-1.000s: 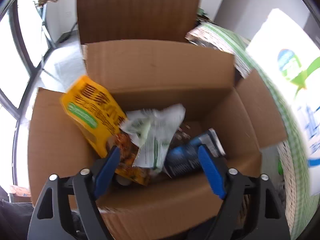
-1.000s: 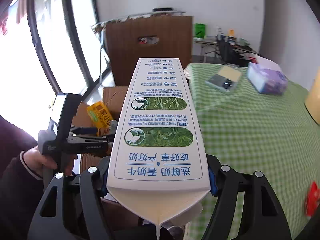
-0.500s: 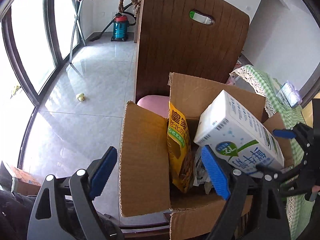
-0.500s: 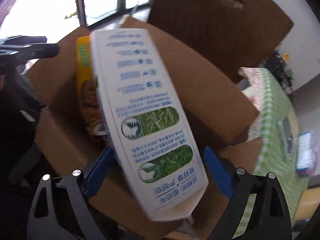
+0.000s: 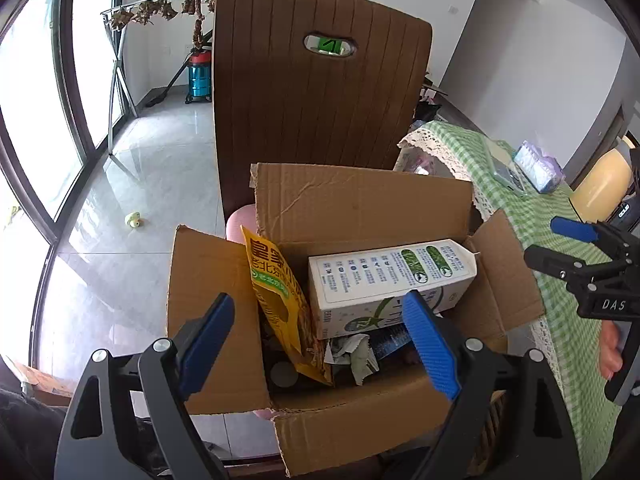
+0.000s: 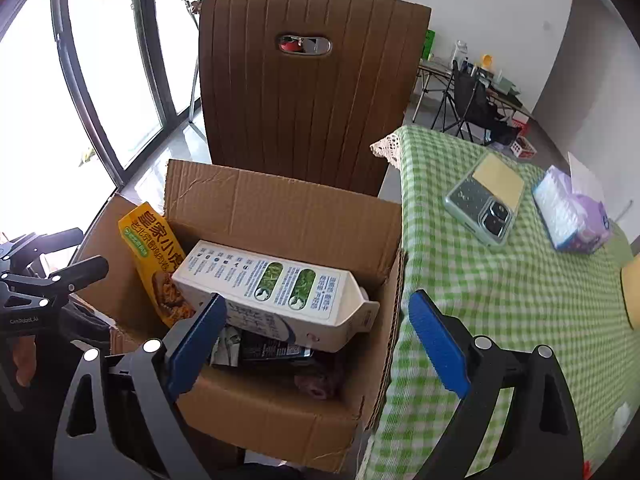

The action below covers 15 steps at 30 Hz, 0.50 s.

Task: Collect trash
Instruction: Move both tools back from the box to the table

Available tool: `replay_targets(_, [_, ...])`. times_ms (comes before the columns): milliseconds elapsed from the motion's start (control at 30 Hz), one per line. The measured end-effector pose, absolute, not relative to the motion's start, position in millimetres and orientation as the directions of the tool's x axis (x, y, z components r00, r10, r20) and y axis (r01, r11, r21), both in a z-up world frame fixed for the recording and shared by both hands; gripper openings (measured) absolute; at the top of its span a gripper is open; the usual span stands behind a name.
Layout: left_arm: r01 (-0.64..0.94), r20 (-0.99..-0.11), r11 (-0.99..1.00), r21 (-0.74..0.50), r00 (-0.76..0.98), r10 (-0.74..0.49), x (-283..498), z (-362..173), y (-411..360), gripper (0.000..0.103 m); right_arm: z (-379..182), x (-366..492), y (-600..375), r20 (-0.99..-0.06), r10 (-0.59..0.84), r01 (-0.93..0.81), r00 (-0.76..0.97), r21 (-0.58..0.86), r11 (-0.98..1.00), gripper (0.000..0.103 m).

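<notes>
An open cardboard box stands on a seat beside the table. A white milk carton lies on its side on top of the trash in the box, touching neither gripper. A yellow snack bag stands against the box's left wall. Crumpled wrappers and a dark blue packet lie under the carton. My left gripper hovers open above the box's near left side. Open and holding nothing, my right gripper hangs over the box's right edge.
A tall brown chair back rises behind the box. To the right is a table with a green checked cloth, bearing a phone and a tissue pack. Tiled floor with a small yellow toy lies left.
The right gripper carried the milk carton over the box, opened and let it go; the carton now lies in the box. The left gripper rose and drew back from inside the box.
</notes>
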State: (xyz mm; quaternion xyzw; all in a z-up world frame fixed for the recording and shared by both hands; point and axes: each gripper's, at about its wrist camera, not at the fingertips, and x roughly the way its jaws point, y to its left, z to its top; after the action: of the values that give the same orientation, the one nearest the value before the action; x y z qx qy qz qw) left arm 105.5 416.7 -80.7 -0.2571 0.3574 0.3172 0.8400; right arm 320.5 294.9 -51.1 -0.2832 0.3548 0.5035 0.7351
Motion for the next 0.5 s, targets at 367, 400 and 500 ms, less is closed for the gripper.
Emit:
replay_targets(367, [-0.691, -0.557, 0.713, -0.119, 0.641, 0.528, 97.9, -4.5, 340.6, 0.091, 9.5, 304.9, 182.3, -0.557, 0.729, -0.87, 0.397, 0.023, 0.492, 0.089])
replay_targets(400, [-0.694, -0.505, 0.713, -0.1, 0.653, 0.565, 96.7, 3.4, 328.5, 0.094, 15.7, 301.5, 169.2, -0.502, 0.749, -0.862, 0.433, 0.014, 0.507, 0.089])
replay_targets(500, [-0.691, -0.361, 0.72, -0.058, 0.687, 0.63, 94.2, 22.2, 296.5, 0.096, 30.4, 287.3, 124.0, -0.3, 0.773, -0.818, 0.559, -0.051, 0.572, 0.095])
